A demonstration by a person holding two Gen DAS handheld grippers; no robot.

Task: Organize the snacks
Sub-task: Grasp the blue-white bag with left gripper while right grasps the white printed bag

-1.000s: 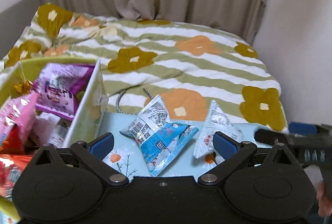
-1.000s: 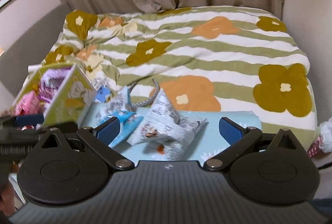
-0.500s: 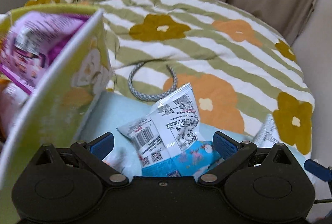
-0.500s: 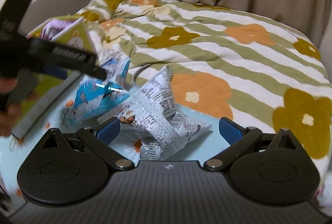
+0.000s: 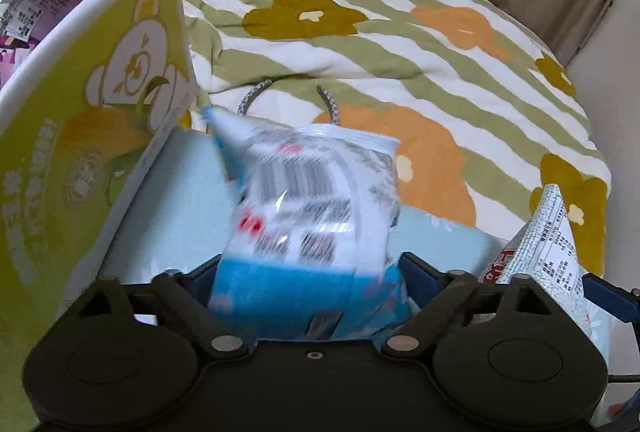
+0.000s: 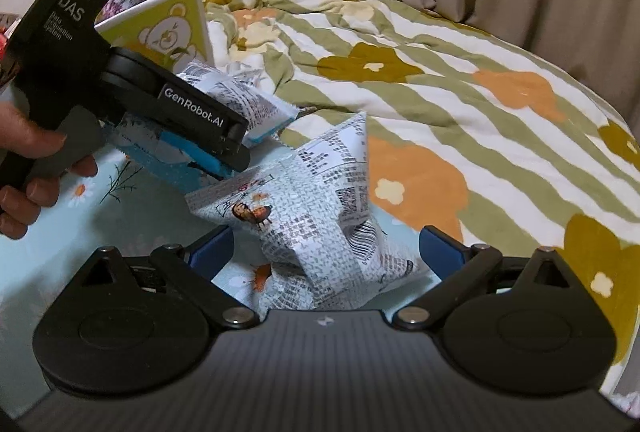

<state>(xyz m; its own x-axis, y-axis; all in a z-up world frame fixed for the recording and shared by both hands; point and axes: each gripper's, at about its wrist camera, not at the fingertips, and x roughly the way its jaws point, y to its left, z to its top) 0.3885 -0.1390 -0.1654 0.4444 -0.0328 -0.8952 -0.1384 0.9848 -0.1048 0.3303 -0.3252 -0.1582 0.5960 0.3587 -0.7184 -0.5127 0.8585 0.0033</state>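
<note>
Left gripper (image 5: 310, 272) is pinching the blue-and-white snack packet (image 5: 316, 207), held off the light-blue floral mat (image 5: 176, 199) just beside the green bear-print box (image 5: 92, 119). Right gripper (image 6: 326, 252) stands spread around the newsprint-pattern snack packet (image 6: 316, 216), which lies on the mat. Risk: the slick, puffed packet may slip from the pads, or catch the box wall and tip it.
</note>
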